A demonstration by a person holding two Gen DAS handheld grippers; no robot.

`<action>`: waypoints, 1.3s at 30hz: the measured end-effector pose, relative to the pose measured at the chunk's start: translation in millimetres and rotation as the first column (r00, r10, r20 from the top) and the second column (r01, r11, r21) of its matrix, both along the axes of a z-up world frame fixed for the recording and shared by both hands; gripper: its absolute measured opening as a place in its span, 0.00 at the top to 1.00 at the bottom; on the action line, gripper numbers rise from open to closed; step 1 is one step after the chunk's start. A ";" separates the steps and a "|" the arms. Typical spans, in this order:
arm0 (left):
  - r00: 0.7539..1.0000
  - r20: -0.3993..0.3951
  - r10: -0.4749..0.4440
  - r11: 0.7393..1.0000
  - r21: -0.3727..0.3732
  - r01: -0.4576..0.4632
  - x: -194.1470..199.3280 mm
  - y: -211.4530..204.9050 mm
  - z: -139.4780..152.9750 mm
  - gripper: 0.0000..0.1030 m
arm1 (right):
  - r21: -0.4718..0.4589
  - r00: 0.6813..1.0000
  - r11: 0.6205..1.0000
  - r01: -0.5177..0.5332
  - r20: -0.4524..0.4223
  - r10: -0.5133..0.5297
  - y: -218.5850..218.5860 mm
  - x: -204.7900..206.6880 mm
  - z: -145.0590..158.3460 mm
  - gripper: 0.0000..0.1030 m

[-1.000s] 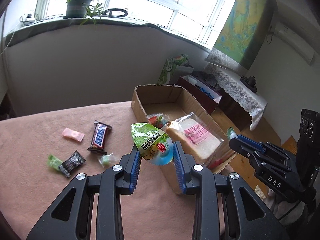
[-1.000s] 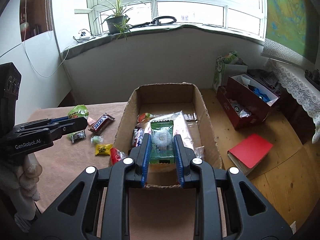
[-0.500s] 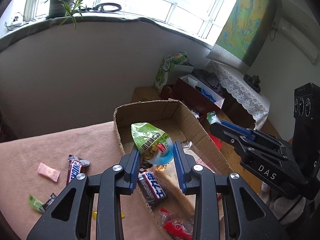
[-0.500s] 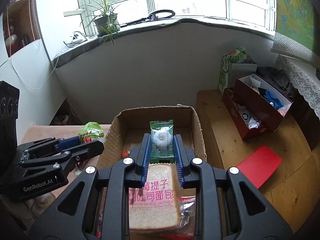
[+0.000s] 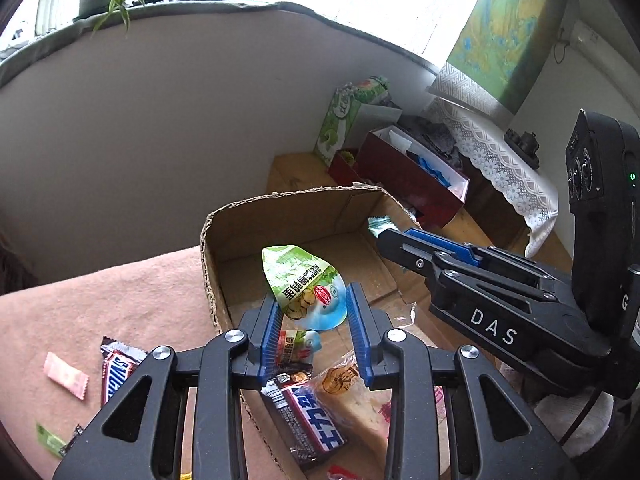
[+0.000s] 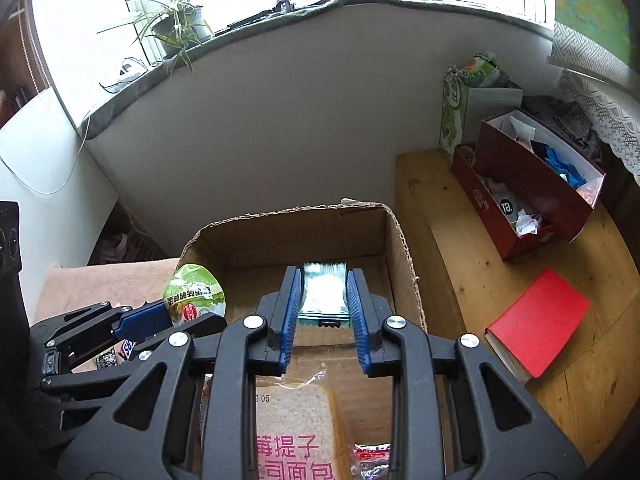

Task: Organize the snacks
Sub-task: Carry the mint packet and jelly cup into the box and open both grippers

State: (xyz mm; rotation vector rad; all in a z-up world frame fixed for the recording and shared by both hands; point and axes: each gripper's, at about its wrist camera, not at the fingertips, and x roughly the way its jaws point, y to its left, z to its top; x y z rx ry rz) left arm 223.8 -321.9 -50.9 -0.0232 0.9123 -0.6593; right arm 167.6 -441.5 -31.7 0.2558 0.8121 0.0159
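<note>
My left gripper (image 5: 313,300) is shut on a green jelly cup (image 5: 306,288) and hangs over the near left part of the cardboard box (image 5: 280,208). My right gripper (image 6: 323,300) is over the far end of the box (image 6: 288,216). Its jaws are opening, and a green packet (image 6: 323,294), blurred, sits low between the pads with thin gaps on both sides. In the right wrist view the left gripper (image 6: 188,316) shows at the left with the jelly cup (image 6: 195,294). A bag of bread (image 6: 296,432) and a dark chocolate bar (image 5: 312,420) lie in the box.
A Snickers bar (image 5: 116,372), a pink candy (image 5: 66,374) and a green candy (image 5: 48,440) lie on the pink tablecloth (image 5: 100,300). On the wooden floor to the right are a red box (image 6: 532,184), a green bag (image 6: 460,108) and a red book (image 6: 536,328).
Both grippers moved forward over the box toward its far end. The right jaws have spread a little and the green packet sits lower between them. The left grip is unchanged.
</note>
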 end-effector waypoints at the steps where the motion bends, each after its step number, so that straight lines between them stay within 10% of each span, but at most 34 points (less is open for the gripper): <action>1: 1.000 0.002 -0.002 1.000 -0.001 0.002 0.7 0.9 0.7 0.70 | -0.001 1.000 1.000 0.003 0.004 -0.003 -0.5 -0.3 1.2 0.67; 3: 1.000 -0.001 0.001 1.000 0.005 -0.001 1.0 -0.1 1.8 0.69 | -0.015 1.000 1.000 0.017 0.013 -0.017 -0.2 -1.0 4.2 0.53; 20: 1.000 0.025 0.014 1.000 -0.013 -0.014 -16.2 26.1 19.6 0.69 | -0.036 0.998 0.999 0.036 0.060 -0.034 9.1 -30.3 36.9 0.52; 39: 0.986 0.096 0.139 0.988 -0.078 -0.132 -65.8 162.5 52.5 0.69 | -0.016 0.977 0.987 -0.157 0.145 0.158 108.8 -100.6 74.8 0.43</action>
